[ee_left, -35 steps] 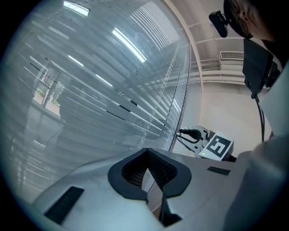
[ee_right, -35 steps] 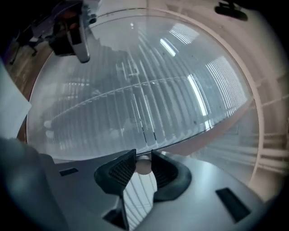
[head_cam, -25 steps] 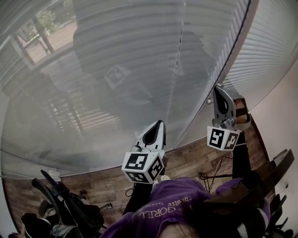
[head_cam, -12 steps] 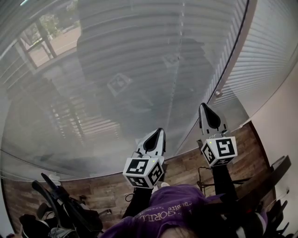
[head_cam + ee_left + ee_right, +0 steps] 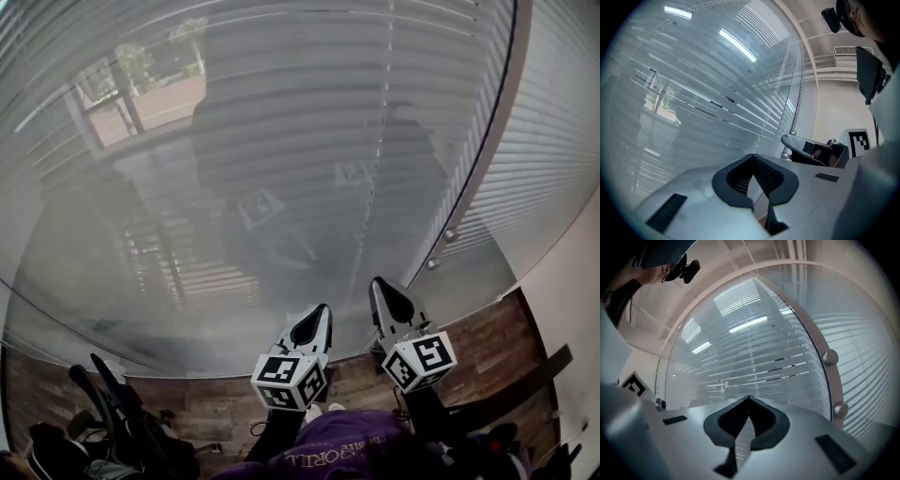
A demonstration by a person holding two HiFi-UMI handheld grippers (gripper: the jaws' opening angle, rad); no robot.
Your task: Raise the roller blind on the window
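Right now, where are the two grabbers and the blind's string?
left gripper (image 5: 322,311), head view, on its closed jaw tips.
right gripper (image 5: 377,283), head view, on its closed jaw tips.
cord (image 5: 751,362), right gripper view, partway down its hanging length.

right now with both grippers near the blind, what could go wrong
Both the left gripper and right gripper are shut and empty; pushed at the cord like this, the right one would likely nudge it aside, not catch it. Their tips point at the glass close ahead and could knock it.
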